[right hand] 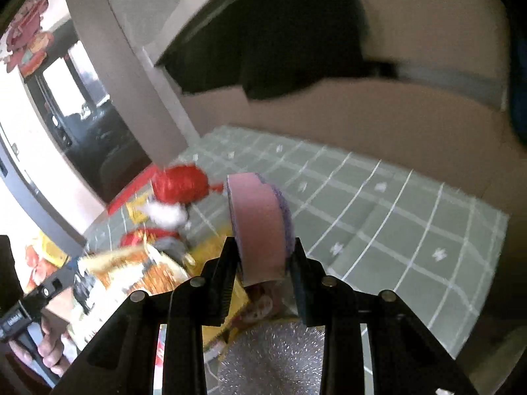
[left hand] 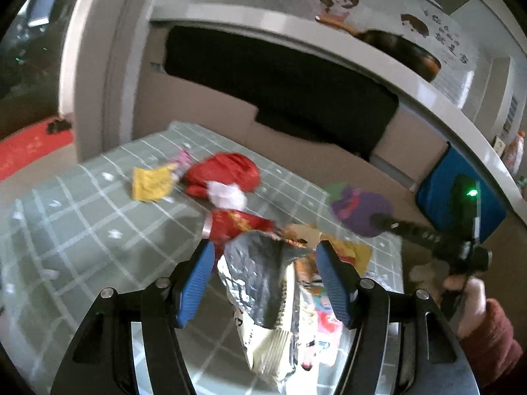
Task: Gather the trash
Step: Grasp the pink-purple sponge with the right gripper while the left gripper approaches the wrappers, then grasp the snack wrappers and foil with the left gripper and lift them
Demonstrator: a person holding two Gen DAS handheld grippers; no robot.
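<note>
My left gripper [left hand: 263,276] stands open over the green checked tablecloth [left hand: 82,230]. An opened foil snack bag [left hand: 263,289] lies between its blue pads, with a gap on the left side. Beyond it lie a red packet [left hand: 237,223], a white tissue [left hand: 227,194], a crumpled red wrapper [left hand: 227,172] and a yellow wrapper [left hand: 151,184]. My right gripper [right hand: 263,263] is shut on a purple and pink packet [right hand: 260,220], lifted off the cloth. In the left wrist view that purple packet [left hand: 359,210] hangs at the right gripper's tip [left hand: 378,222].
A cardboard box [left hand: 296,151] with a dark cloth on it stands behind the table. A blue object [left hand: 461,191] sits at the right. A hand in a red sleeve [left hand: 477,312] holds the right gripper. Glittery silver material [right hand: 270,355] lies under the right gripper.
</note>
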